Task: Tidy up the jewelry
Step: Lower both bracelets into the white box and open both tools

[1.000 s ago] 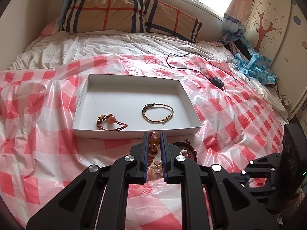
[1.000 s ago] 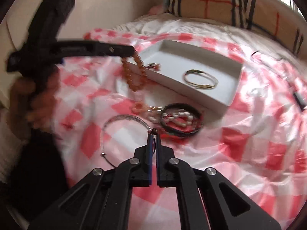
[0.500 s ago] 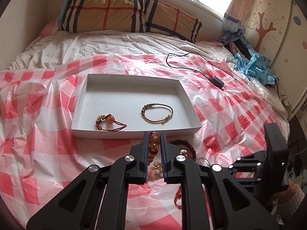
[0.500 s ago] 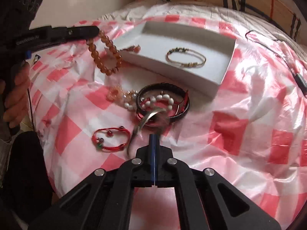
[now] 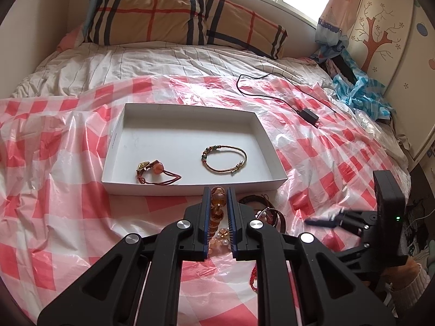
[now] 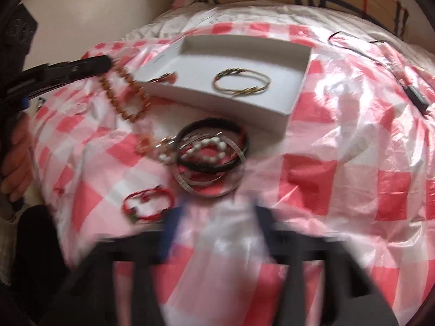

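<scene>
My left gripper (image 5: 218,190) is shut on an amber bead bracelet (image 6: 125,95), which hangs just short of the white tray's front wall (image 5: 190,188). In the tray lie a gold cord bracelet (image 5: 224,159) and a red cord bracelet with an orange bead (image 5: 156,175). My right gripper (image 6: 217,214) is blurred; its jaws are opening and nothing is between them. Just beyond it a silver bangle (image 6: 212,190) lies flat against a black bracelet (image 6: 212,125) and a white bead bracelet (image 6: 206,152). To the left lies a red string bracelet (image 6: 148,203).
A red-and-white checked plastic sheet (image 5: 68,203) covers the bed. A black charger and cable (image 5: 307,114) lie to the right behind the tray. Further off are a plaid pillow (image 5: 176,21) at the head and blue cloth (image 5: 359,92) at the right. A hand (image 6: 16,163) holds the left gripper.
The right jaws were shut and now stand apart. The silver bangle, tilted near the tips half a second ago, now lies flat by the black bracelet. The left gripper and its beads have not moved.
</scene>
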`<act>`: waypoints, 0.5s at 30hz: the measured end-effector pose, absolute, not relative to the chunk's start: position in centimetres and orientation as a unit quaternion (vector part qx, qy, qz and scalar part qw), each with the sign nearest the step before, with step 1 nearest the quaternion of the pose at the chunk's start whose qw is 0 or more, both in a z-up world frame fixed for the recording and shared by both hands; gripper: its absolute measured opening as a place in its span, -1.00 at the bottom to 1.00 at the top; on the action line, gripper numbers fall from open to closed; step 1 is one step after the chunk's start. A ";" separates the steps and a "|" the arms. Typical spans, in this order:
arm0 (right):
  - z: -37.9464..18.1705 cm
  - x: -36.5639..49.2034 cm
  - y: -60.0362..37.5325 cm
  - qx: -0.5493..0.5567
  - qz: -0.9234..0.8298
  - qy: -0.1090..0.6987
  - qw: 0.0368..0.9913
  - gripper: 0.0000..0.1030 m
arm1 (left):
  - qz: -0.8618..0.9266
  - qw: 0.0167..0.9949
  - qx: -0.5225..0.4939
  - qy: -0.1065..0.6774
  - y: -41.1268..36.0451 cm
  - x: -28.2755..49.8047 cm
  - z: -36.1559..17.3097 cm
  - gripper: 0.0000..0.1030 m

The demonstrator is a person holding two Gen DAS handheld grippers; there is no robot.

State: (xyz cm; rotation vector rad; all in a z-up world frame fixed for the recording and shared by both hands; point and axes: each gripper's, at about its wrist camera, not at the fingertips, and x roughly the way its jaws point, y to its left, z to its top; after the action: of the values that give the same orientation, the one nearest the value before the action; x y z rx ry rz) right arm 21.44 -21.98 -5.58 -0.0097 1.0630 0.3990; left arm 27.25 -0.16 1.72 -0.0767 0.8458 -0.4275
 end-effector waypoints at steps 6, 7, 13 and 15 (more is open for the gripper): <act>-8.0 23.7 -21.8 0.002 0.195 0.517 0.834 -0.41 | -0.207 0.890 -0.037 0.405 -0.3 27.4 1.9 -0.79; -8.5 24.0 -22.0 0.010 0.199 0.522 0.829 -0.68 | -0.207 0.890 -0.037 0.405 -0.4 27.6 1.9 -0.79; -6.3 23.2 -24.0 0.061 0.212 0.498 0.839 -0.93 | -0.203 0.894 -0.047 0.396 -0.2 29.6 2.6 -0.79; -4.8 23.3 -24.8 0.083 0.212 0.480 0.847 -0.93 | -0.201 0.895 -0.056 0.394 0.0 30.5 2.7 -0.79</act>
State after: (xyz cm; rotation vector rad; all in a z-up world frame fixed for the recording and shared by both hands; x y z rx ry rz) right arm 23.31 -24.78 -4.78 0.1755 1.0121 0.4476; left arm 30.51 0.03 2.74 -0.1163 0.8160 -0.4166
